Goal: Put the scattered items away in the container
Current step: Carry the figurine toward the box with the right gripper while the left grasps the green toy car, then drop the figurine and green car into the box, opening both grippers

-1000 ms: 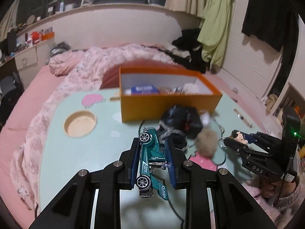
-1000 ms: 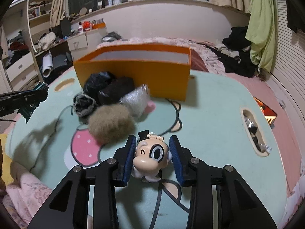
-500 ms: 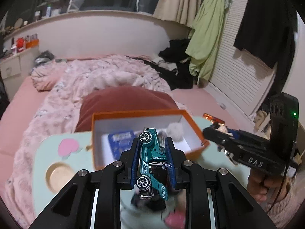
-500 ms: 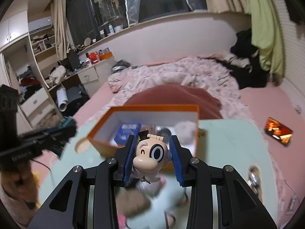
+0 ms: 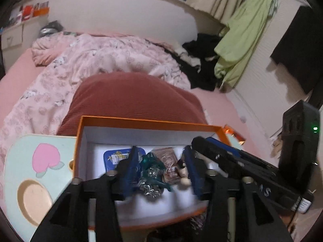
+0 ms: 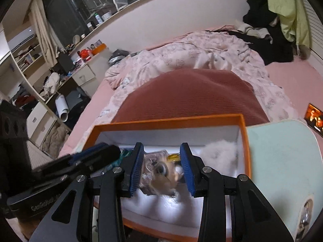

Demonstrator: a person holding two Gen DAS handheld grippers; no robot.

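An orange box [image 5: 141,121] with a white inside stands on the mint table, and both grippers hang over it. My left gripper [image 5: 161,171] has its jaws opening. The teal toy car [image 5: 152,173] is blurred and loose between the pads, clear of both, above the box floor. My right gripper [image 6: 162,168] reaches in beside it. The cartoon figure head [image 6: 163,174] between its pads is blurred and tipped over, and no pad presses on it. From the left wrist the right gripper [image 5: 199,141] comes in across the box's right end. The right wrist sees the left gripper [image 6: 109,150] at its left.
In the box lie a blue tin [image 5: 115,157], a brown packet [image 5: 169,161] and a white fluff ball [image 6: 218,151]. A red cushion [image 5: 131,96] and pink bedding lie behind the box. The mint table [image 6: 282,151] runs off to the right, with a lit phone [image 6: 315,119] beyond.
Both grippers have travelled forward from over the table to above the orange box. The left jaws have spread and the car has come free. The figure head has tipped between the right pads.
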